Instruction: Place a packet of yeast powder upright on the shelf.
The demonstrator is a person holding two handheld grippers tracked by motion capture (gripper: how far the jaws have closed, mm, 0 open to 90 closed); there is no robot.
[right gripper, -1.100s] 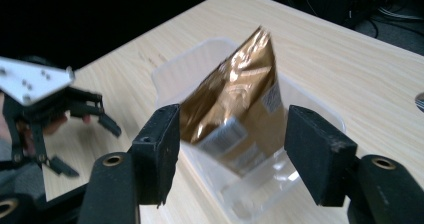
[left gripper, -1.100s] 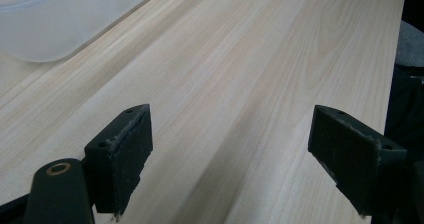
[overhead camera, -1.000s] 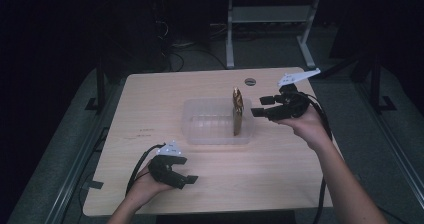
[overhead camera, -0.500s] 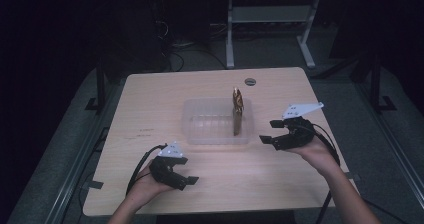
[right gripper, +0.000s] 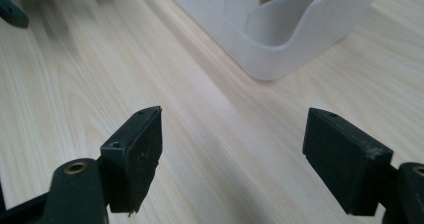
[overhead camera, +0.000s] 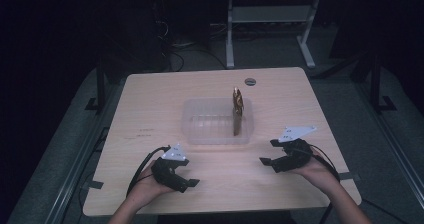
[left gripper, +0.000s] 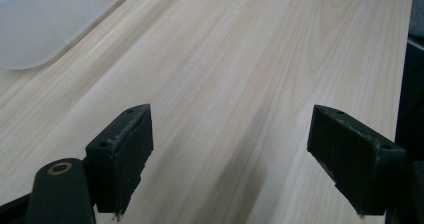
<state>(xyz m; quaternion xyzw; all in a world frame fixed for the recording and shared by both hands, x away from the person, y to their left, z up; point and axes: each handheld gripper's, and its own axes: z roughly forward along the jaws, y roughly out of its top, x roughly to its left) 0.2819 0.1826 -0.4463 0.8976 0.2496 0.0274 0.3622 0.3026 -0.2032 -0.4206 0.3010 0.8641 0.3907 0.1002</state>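
A clear plastic container [overhead camera: 192,129] sits at the middle of the wooden table [overhead camera: 150,99]. A thin gold-brown packet [overhead camera: 237,106] stands upright on edge at its right end. My left gripper [overhead camera: 189,173] rests low over the table's front left, open and empty, with bare wood between its jaws in the left gripper view [left gripper: 232,154]. My right gripper [overhead camera: 269,152] is at the front right, pointing left; its jaws have just been opening and hold nothing [right gripper: 232,154]. The container's corner [right gripper: 300,34] lies ahead of it, a short way off.
A small grey round cap [overhead camera: 250,81] is set in the table near its far edge. A white metal stand [overhead camera: 270,19] and cables are on the dark floor behind. The left gripper's jaw tips [right gripper: 12,11] show far off in the right gripper view.
The right gripper came away from the packet in the container, down and toward the table's front right, with its jaws spreading wider. The left gripper stayed put.
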